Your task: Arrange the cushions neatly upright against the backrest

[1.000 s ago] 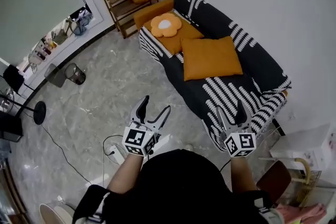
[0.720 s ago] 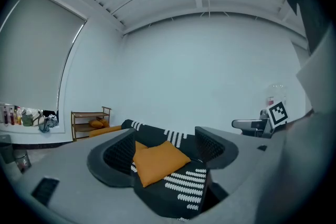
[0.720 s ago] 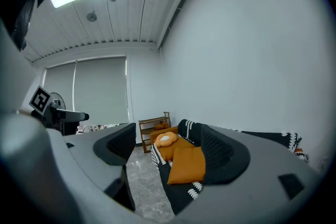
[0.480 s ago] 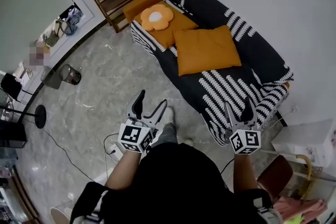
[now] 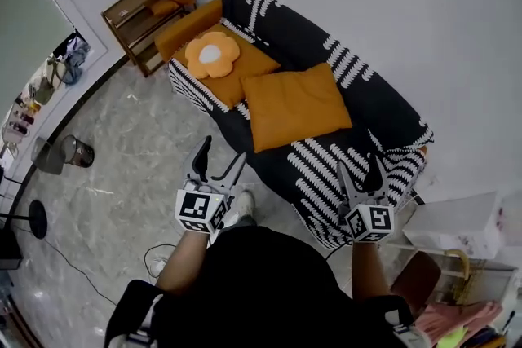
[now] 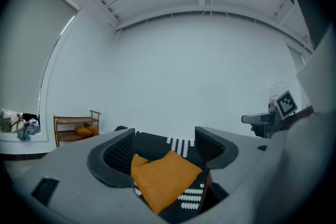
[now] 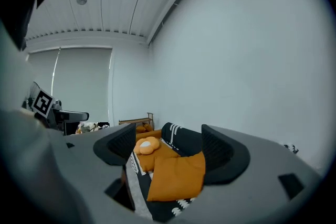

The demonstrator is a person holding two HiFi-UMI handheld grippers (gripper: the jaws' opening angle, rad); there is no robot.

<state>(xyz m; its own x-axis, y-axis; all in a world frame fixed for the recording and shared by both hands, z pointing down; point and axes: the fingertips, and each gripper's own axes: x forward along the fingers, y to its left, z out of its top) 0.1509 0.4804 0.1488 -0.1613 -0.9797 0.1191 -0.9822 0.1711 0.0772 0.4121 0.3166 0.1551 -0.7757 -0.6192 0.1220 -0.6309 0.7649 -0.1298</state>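
Observation:
A black sofa with white stripes (image 5: 371, 106) stands against the wall. Flat on its seat lies a large orange cushion (image 5: 295, 106), and a second orange cushion (image 5: 238, 71) lies beyond it. A flower-shaped orange cushion (image 5: 210, 55) rests on top of that second one. My left gripper (image 5: 218, 161) hangs open over the floor in front of the sofa. My right gripper (image 5: 360, 169) is open above the near striped armrest. Neither holds anything. Both gripper views look at the large orange cushion (image 6: 165, 177) (image 7: 178, 177) from a distance.
A wooden shelf (image 5: 145, 12) with orange items stands past the sofa's far end. A dark bin (image 5: 77, 151) and a round stand base (image 5: 34, 218) are on the marble floor at left. A white box (image 5: 457, 226) and a chair (image 5: 416, 281) sit at right.
The view has shifted toward the sofa: the sofa and cushions sit lower and further left in the head view. Both grippers have come closer to the sofa and stayed open.

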